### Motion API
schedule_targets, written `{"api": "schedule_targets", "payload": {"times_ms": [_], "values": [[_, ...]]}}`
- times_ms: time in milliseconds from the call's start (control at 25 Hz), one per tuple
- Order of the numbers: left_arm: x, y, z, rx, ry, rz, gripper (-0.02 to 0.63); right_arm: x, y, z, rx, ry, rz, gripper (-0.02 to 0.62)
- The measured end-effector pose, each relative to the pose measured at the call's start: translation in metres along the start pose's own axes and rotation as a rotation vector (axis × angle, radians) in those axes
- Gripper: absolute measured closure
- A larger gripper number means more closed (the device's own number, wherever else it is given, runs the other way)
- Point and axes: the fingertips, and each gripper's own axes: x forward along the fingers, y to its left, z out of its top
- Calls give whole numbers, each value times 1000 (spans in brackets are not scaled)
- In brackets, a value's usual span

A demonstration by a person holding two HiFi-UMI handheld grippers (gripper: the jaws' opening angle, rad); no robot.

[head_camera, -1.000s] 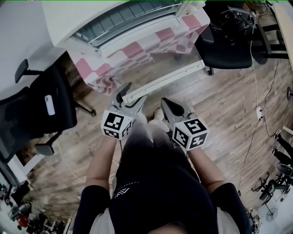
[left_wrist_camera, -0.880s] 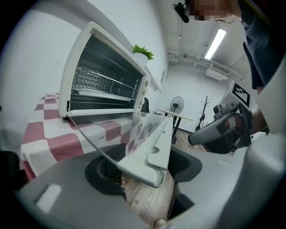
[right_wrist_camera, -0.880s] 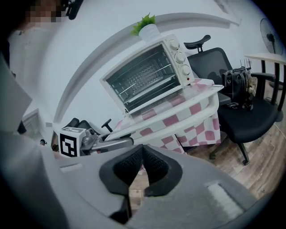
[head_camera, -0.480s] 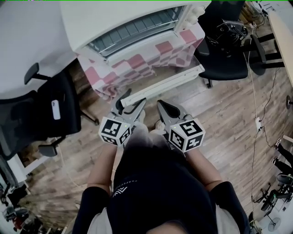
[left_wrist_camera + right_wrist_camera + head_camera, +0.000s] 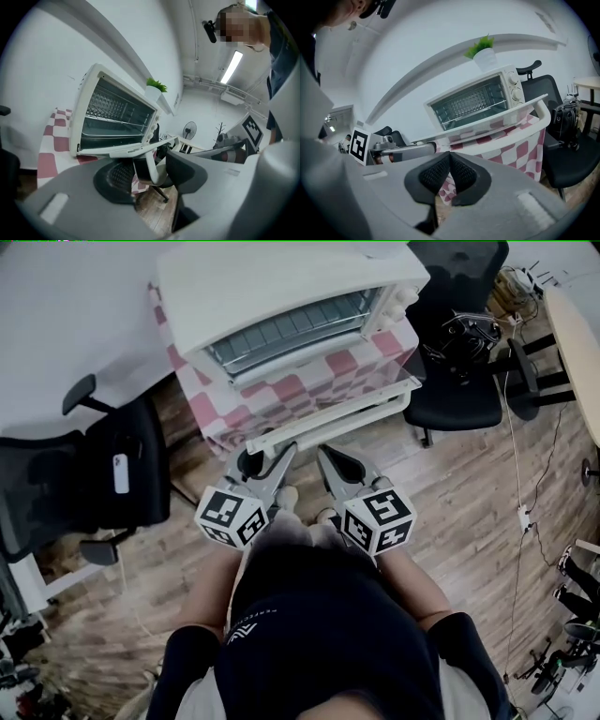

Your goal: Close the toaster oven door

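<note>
The white toaster oven [image 5: 281, 287] stands on a red-and-white checked cloth [image 5: 309, 390]. Its glass door [image 5: 333, 395] hangs open, roughly level, with the white handle bar [image 5: 328, 420] along its front edge. My left gripper [image 5: 267, 454] is at the handle's left end. In the left gripper view the handle [image 5: 151, 164] runs down between the closing jaws of the left gripper [image 5: 150, 177], with a gap still showing on both sides. My right gripper [image 5: 335, 462] hovers just below the handle [image 5: 520, 123]. That right gripper [image 5: 450, 174] is shut on nothing.
One black office chair [image 5: 84, 474] with a phone [image 5: 122, 472] on it stands to the left. Another chair [image 5: 459, 381] with a bag [image 5: 473, 334] stands to the right of the table. A cable and power strip [image 5: 522, 517] lie on the wooden floor. A potted plant [image 5: 485, 55] sits on a shelf above the oven.
Both grippers have come closer to the door handle, and the oven now sits lower and fuller in the head view. The left jaws have narrowed around the handle's end.
</note>
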Motion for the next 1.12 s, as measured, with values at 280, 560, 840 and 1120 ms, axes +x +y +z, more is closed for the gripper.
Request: {"api": "schedule_targets", "payload": {"times_ms": [280,560,840,1120], "values": [[2,9,33,-104,-64,13,397,5,7,31,-58,-68,22,592],[6,22,70,-203,-114,20,393,15,2,60,-99,-117,20,592],[14,43,105,-280,-215,35,374,23,-5,80,-98,-144,9,592],[22,62,129,-318,-288,50,360,33,-8,83,-84,-136,9,592]]}}
